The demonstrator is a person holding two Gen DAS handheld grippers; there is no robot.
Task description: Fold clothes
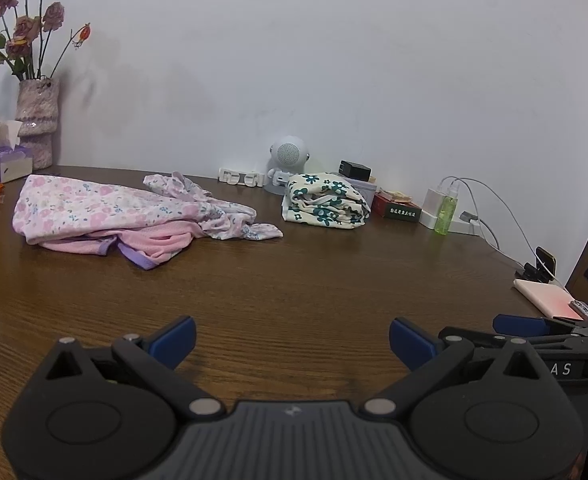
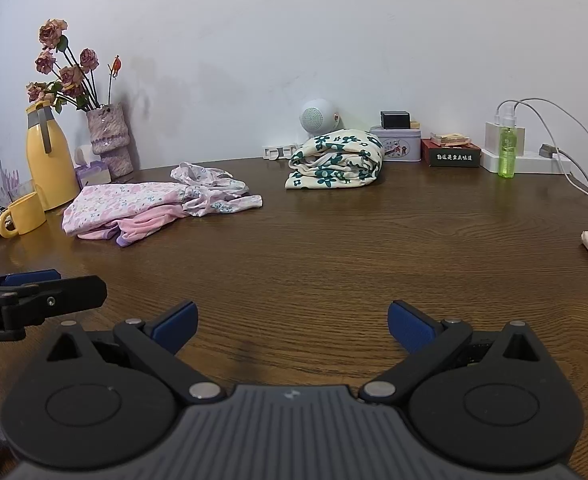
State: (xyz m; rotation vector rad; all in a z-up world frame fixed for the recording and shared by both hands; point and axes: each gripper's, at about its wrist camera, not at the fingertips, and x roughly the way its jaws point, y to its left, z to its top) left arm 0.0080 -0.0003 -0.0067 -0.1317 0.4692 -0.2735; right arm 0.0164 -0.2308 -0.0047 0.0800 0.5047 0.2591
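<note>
Grippers, left [image 1: 291, 342] and right [image 2: 291, 326], gape wide, empty; your reach into the pink heap [image 1: 125, 216] may snag several layers together.

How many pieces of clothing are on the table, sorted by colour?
Pink floral, loose: 1
Plain pink with purple trim, under it: 1
Cream with green flowers, folded: 1
Total: 3, as far as the heap shows.

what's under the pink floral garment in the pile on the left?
Under the pink floral garment a plain pink piece with purple trim sticks out at the near edge, lying on the table. How far it runs beneath, or whether anything else lies under, is covered.
</note>
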